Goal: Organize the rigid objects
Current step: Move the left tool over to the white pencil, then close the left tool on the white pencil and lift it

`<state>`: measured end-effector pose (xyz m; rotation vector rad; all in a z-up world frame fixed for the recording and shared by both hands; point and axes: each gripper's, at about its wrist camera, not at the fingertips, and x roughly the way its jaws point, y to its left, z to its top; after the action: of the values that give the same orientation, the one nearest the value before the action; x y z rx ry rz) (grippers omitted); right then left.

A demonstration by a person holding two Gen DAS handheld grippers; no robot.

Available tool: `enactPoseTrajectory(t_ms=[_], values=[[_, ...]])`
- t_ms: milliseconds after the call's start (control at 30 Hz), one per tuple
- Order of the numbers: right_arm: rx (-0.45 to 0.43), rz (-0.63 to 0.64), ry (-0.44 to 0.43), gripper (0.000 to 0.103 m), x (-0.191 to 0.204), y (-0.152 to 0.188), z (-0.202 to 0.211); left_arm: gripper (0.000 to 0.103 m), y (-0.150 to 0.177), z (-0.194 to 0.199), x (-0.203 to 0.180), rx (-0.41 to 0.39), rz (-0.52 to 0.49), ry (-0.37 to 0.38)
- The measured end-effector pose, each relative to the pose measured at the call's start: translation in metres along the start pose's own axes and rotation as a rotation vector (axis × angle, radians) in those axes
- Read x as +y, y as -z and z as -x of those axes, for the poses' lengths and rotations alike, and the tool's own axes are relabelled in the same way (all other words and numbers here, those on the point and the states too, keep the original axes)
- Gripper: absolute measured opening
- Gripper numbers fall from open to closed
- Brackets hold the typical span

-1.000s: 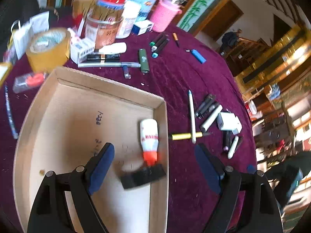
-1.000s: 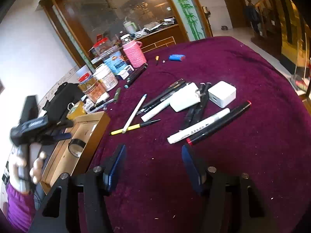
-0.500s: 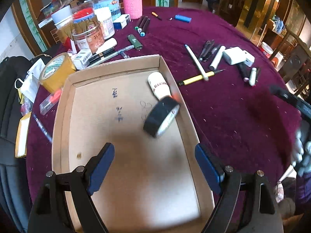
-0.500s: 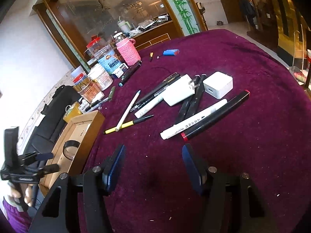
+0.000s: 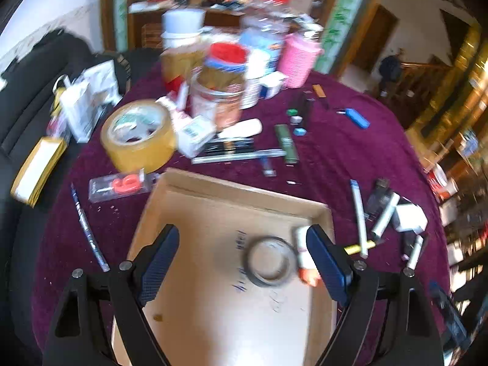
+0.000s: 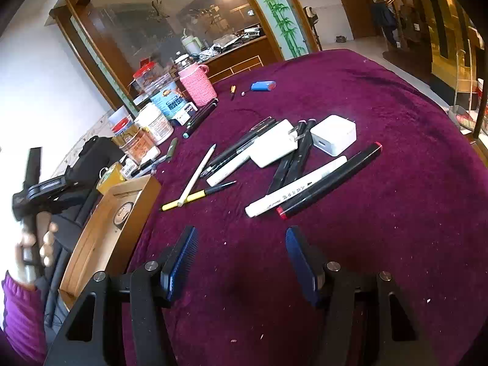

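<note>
A shallow cardboard box [image 5: 244, 189] lies on the purple cloth. Inside it, a black tape roll [image 5: 268, 260] lies flat beside a white glue bottle [image 5: 305, 256] with an orange cap. My left gripper [image 5: 243, 231] hovers open over the box with nothing between its fingers. My right gripper [image 6: 241, 235] stands open above bare cloth, holding nothing. Beyond it lie a white marker [image 6: 296, 187], a black marker with a red end [image 6: 329, 180], two white chargers [image 6: 276, 143] [image 6: 334, 134], a yellow pen [image 6: 195, 196] and a white pen [image 6: 198, 174].
A brown tape roll [image 5: 138, 135], jars [image 5: 222, 91], a pink cup [image 5: 297, 61], small boxes and several pens crowd the cloth behind the box. A blue lighter [image 5: 355, 118] lies further right. In the right wrist view a hand [image 6: 33, 244] holds the left gripper beside the box [image 6: 113, 222].
The black tape roll was tilted on edge in the box and now lies flat by the glue bottle. The left gripper has drawn back and tipped up. The right gripper has barely moved.
</note>
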<state>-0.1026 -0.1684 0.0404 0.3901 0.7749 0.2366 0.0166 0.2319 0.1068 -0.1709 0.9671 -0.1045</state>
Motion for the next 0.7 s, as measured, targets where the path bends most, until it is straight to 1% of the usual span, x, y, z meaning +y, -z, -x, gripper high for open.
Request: enactPoseTrajectory(t_ms=[67,133,200,233,300,367,433,467,533,567,600,700], values=[[-0.011,0.0,0.025,0.064,-0.003,-0.004,-0.004,0.085,0.009,0.006,-0.025,0.0,-0.058,0.058],[-0.034,0.005,0.06,0.064,-0.005,-0.009,-0.007,0.085,0.014,0.006,-0.046,0.016,-0.092,0.112],[-0.073,0.017,0.11,0.064,-0.009,-0.016,-0.011,0.085,0.018,-0.004,-0.074,0.041,-0.125,0.158],[-0.09,0.025,0.131,0.064,-0.01,-0.02,-0.012,0.085,0.02,-0.011,-0.088,0.052,-0.146,0.169],[-0.116,0.044,0.172,0.064,-0.014,-0.026,-0.016,0.084,0.024,-0.024,-0.117,0.049,-0.2,0.154],[-0.13,0.055,0.209,0.065,-0.02,-0.03,-0.02,0.084,0.031,-0.041,-0.148,0.033,-0.291,0.127],[-0.133,0.044,0.218,0.067,-0.028,-0.029,-0.024,0.084,0.034,-0.056,-0.168,0.04,-0.348,0.112],[-0.118,0.024,0.216,0.067,-0.034,-0.028,-0.027,0.083,0.036,-0.063,-0.18,0.046,-0.377,0.086],[-0.102,-0.017,0.187,0.067,-0.043,-0.03,-0.028,0.068,0.036,-0.081,-0.196,0.062,-0.444,0.031],[-0.108,-0.026,0.184,0.068,-0.045,-0.031,-0.027,0.052,0.035,-0.089,-0.2,0.079,-0.463,0.013],[-0.113,-0.029,0.18,0.068,-0.046,-0.031,-0.026,0.045,0.033,-0.1,-0.201,0.103,-0.466,-0.005],[-0.104,-0.025,0.154,0.07,-0.045,-0.03,-0.027,0.044,0.026,-0.122,-0.198,0.148,-0.438,-0.018]])
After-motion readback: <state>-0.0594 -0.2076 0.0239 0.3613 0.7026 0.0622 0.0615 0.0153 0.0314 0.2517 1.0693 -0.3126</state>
